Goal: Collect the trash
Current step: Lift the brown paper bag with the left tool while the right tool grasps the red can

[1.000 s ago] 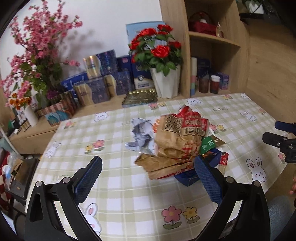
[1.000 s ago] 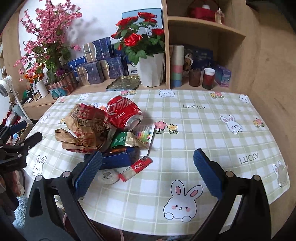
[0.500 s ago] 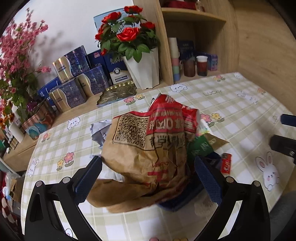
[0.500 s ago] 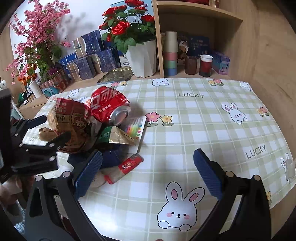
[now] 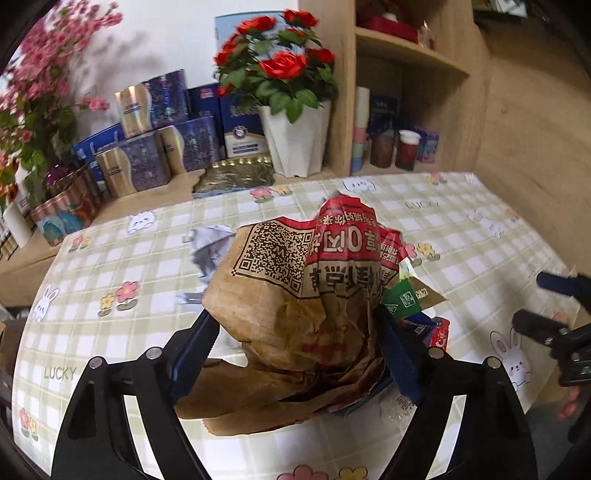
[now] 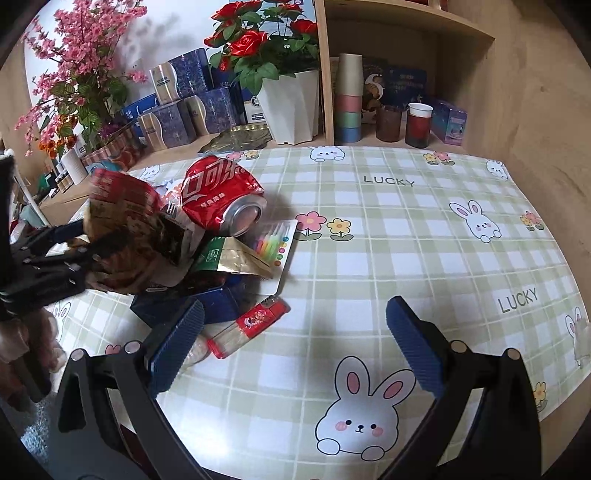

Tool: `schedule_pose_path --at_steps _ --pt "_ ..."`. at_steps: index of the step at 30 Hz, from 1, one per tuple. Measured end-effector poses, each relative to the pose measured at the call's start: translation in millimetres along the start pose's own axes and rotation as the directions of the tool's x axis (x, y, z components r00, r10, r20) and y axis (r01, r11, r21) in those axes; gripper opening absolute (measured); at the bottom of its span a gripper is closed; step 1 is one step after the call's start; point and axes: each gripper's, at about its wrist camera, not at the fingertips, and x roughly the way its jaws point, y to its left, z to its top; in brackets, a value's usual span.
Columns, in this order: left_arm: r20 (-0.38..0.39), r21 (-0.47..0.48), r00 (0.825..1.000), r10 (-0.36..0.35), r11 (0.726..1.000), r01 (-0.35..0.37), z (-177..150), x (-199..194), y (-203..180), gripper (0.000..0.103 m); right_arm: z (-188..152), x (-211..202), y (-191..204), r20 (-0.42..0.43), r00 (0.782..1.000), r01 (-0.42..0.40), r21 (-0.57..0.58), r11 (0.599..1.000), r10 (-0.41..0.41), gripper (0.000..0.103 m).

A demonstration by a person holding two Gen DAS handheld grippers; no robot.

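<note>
A crumpled brown and red paper bag (image 5: 306, 314) fills the left wrist view. My left gripper (image 5: 295, 354) is shut on it, one finger on each side. The bag also shows in the right wrist view (image 6: 125, 236), at the left, held by the left gripper (image 6: 66, 254). Beside it lies a pile of trash: a crushed red cola can (image 6: 218, 195), a green and gold wrapper (image 6: 225, 258), a blue box (image 6: 184, 306), a red packet (image 6: 255, 321) and a card with coloured stripes (image 6: 277, 243). My right gripper (image 6: 295, 343) is open and empty, above the tablecloth in front of the pile.
The table (image 6: 424, 240) has a green checked cloth with rabbits and flowers. Crumpled white paper (image 5: 210, 251) lies behind the bag. At the back stand a white pot of red roses (image 6: 288, 107), blue gift boxes (image 6: 181, 107), stacked cups (image 6: 347, 99) and a wooden shelf (image 6: 406, 22).
My left gripper moved forward to the paper bag and closed on it. The right gripper moved slightly nearer to the trash pile and stayed open.
</note>
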Motion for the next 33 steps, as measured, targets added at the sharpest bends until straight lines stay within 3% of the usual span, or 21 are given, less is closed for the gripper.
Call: schedule_pose_path --at_steps 13,20,24,27,33 --pt "0.060 -0.136 0.997 0.044 0.990 -0.035 -4.1 -63.3 52.0 0.082 21.8 4.4 12.3 0.041 0.999 -0.022 -0.081 0.996 0.025 0.097" --pt "0.062 -0.180 0.995 0.077 0.982 -0.065 -9.7 -68.9 77.0 0.082 65.3 51.3 25.6 0.041 0.997 -0.056 -0.145 0.988 0.062 0.097" --pt "0.063 -0.200 0.995 0.079 0.978 -0.065 -11.2 -68.4 84.7 0.082 87.9 88.5 34.6 -0.002 0.996 -0.084 -0.147 0.986 0.085 0.097" --pt "0.068 -0.209 0.994 0.082 0.976 -0.066 -11.9 -69.2 87.9 0.082 99.2 116.3 36.6 -0.041 0.996 -0.081 -0.114 0.990 0.077 0.097" --pt "0.069 -0.222 0.994 0.082 0.973 -0.064 -12.9 -68.5 91.8 0.082 102.0 151.2 29.7 -0.118 0.986 -0.115 0.057 0.992 0.121 0.097"
